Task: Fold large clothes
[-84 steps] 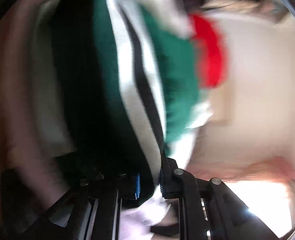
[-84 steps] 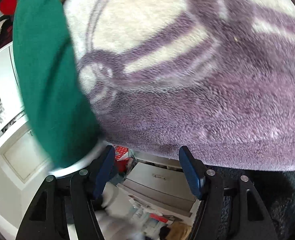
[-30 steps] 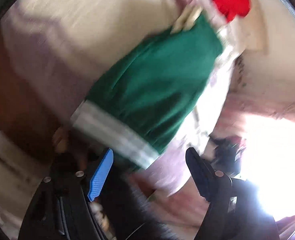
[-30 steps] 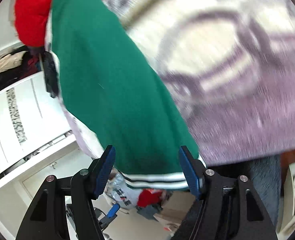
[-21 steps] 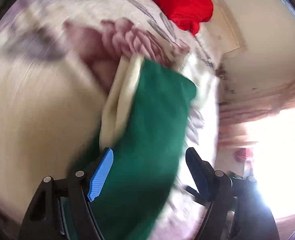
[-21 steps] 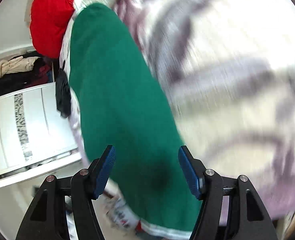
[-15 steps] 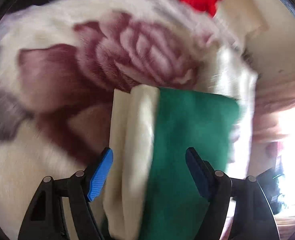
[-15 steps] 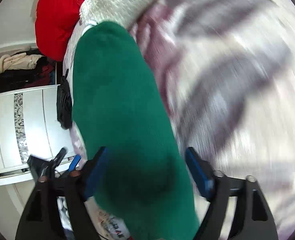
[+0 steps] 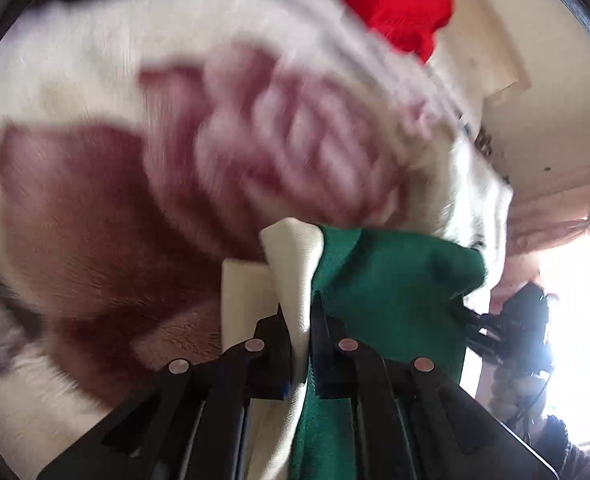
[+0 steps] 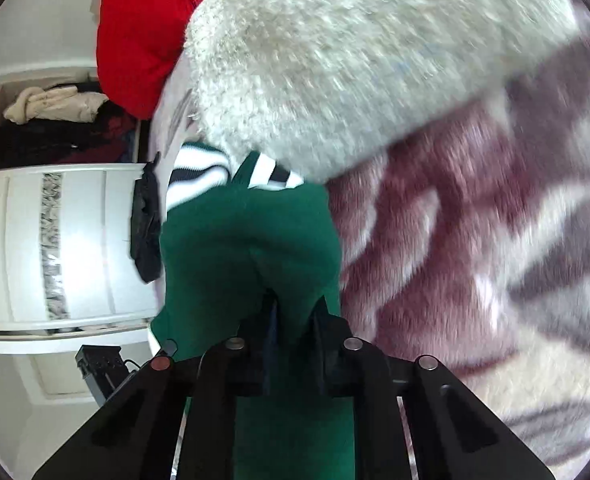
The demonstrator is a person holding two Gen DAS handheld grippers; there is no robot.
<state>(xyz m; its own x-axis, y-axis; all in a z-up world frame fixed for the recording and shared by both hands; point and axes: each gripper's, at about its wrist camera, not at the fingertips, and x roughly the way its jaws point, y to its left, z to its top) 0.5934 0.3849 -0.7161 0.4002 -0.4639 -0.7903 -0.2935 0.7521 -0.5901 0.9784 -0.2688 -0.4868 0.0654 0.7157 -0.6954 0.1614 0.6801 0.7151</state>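
A plush blanket (image 10: 475,240) with a maroon flower print on cream covered the bed, and a red garment (image 10: 143,36) lay bunched at its far edge. Beside the blanket stood a white wardrobe (image 10: 67,240) with a patterned strip down one door, a black cloth (image 10: 147,232) hanging between the two. Above the wardrobe, an open shelf held heaped cream and dark clothes (image 10: 55,120).

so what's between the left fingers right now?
A fold of the green garment, at its cream edge; the left gripper is shut on it. Left wrist view shows it.
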